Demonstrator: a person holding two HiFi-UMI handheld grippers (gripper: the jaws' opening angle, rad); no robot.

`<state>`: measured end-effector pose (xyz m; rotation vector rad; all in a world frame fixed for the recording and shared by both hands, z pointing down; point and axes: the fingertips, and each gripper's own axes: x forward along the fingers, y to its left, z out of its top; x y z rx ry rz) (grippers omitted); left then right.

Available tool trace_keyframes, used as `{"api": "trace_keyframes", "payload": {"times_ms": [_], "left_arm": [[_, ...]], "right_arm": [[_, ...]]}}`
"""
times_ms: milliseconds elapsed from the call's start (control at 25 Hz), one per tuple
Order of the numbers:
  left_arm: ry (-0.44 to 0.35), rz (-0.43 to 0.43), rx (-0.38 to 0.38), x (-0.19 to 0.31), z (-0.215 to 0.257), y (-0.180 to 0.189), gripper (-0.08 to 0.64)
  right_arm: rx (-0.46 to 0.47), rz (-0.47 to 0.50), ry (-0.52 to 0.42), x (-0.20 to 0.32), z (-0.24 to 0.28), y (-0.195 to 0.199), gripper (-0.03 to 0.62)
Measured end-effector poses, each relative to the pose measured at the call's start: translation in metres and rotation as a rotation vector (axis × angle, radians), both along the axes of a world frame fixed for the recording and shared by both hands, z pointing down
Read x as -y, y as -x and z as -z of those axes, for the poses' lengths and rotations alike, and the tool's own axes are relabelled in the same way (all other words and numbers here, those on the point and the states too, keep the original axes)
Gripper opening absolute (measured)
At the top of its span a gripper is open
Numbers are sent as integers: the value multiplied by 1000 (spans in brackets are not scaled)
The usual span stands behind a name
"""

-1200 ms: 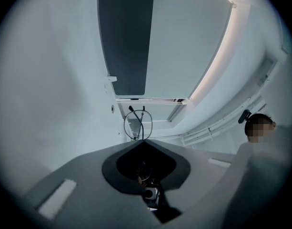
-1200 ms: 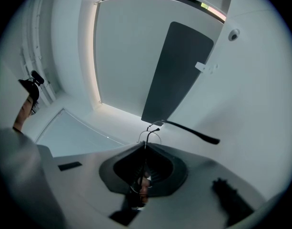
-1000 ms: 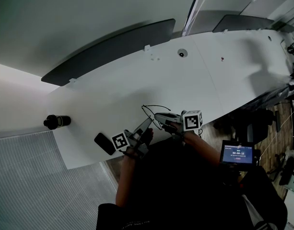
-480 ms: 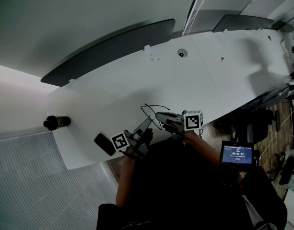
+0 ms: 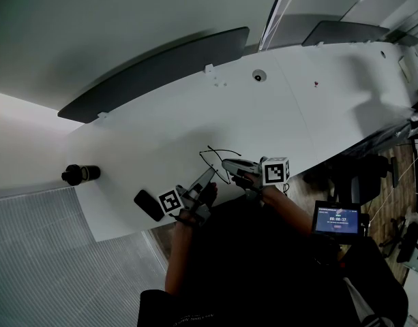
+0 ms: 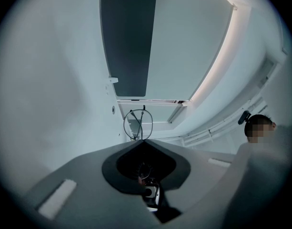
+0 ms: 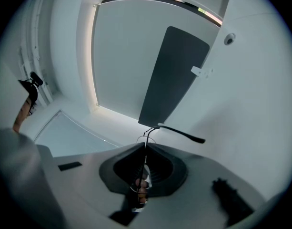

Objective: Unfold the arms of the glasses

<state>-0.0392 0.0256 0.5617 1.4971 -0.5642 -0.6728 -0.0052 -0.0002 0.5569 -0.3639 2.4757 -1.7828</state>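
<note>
Left gripper (image 6: pixel 143 140): fingers clamped on lens rim of glasses (image 5: pixel 216 158). Right gripper (image 7: pixel 146 145): fingers clamped on frame; one temple arm (image 7: pixel 181 133) projects right. Glasses between both grippers, over near edge of table (image 5: pixel 277 107). Black flat object (image 5: pixel 148 204) beside left gripper. Dark panel (image 5: pixel 154 70) along far edge.

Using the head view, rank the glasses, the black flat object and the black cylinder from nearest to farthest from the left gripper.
1. glasses, in the left gripper's jaws.
2. black flat object, just to its left.
3. black cylinder, far out to the left.
</note>
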Motion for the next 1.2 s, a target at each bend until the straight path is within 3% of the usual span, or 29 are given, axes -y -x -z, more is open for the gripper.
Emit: {"api": "trace_keyframes", "payload": {"times_ms": [1200], "left_arm": [[4, 5, 1, -1, -5, 1, 12]], "right_arm": [[-1, -44, 6, 6, -4, -15, 18]]}}
